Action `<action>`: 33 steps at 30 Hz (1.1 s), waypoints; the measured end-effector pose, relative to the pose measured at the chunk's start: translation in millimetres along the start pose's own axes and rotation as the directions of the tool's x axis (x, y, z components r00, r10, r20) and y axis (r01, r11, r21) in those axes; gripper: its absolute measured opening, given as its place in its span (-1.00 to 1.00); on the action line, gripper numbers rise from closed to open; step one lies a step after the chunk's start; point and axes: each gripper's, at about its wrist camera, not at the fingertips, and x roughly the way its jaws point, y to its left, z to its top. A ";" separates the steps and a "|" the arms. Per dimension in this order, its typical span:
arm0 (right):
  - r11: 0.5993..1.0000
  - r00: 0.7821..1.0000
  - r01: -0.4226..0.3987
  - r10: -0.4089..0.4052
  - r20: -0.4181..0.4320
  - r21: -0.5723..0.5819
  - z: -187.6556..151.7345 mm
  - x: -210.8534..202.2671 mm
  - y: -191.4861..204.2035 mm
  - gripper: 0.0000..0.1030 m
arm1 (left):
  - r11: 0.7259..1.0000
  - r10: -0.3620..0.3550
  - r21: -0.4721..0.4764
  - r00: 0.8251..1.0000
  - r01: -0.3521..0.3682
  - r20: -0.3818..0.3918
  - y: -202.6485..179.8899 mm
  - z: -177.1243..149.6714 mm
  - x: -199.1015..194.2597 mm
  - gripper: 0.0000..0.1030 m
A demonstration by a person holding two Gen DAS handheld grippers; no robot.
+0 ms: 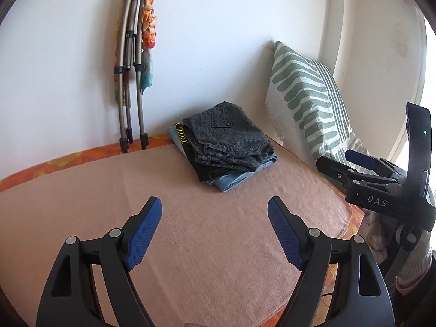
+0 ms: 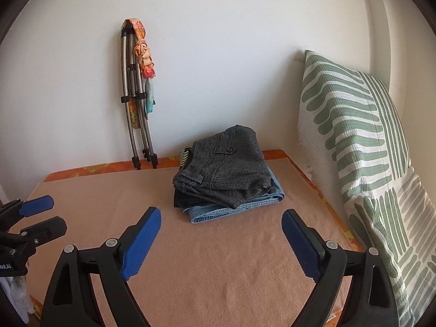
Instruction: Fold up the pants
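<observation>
A stack of folded pants sits at the far side of the peach blanket: grey tweed pants on top, black pants under them, blue jeans at the bottom. My left gripper is open and empty above the blanket, short of the stack. My right gripper is open and empty too, just short of the jeans. The right gripper also shows at the right of the left wrist view, and the left gripper at the left of the right wrist view.
A green-and-white patterned pillow leans on the wall at the right. A folded metal-frame chair stands against the back wall. An orange patterned sheet edges the blanket.
</observation>
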 end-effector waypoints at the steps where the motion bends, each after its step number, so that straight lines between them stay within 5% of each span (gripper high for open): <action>1: 1.000 1.000 0.007 -0.007 0.001 -0.001 -4.5 0.8 3.9 0.79 | 1.000 0.004 0.004 1.000 -0.004 -0.016 0.6 -1.6 2.2 0.56; 14: 1.000 1.000 -0.007 0.008 0.018 -0.025 -15.8 3.5 16.3 0.79 | 0.995 0.065 -0.069 0.994 -0.072 -0.091 20.2 -23.4 11.8 0.57; 33: 1.000 1.000 0.014 -0.014 -0.001 -0.016 -18.2 10.4 9.5 0.79 | 0.996 0.079 -0.020 0.992 -0.081 -0.097 5.4 -26.4 5.9 0.57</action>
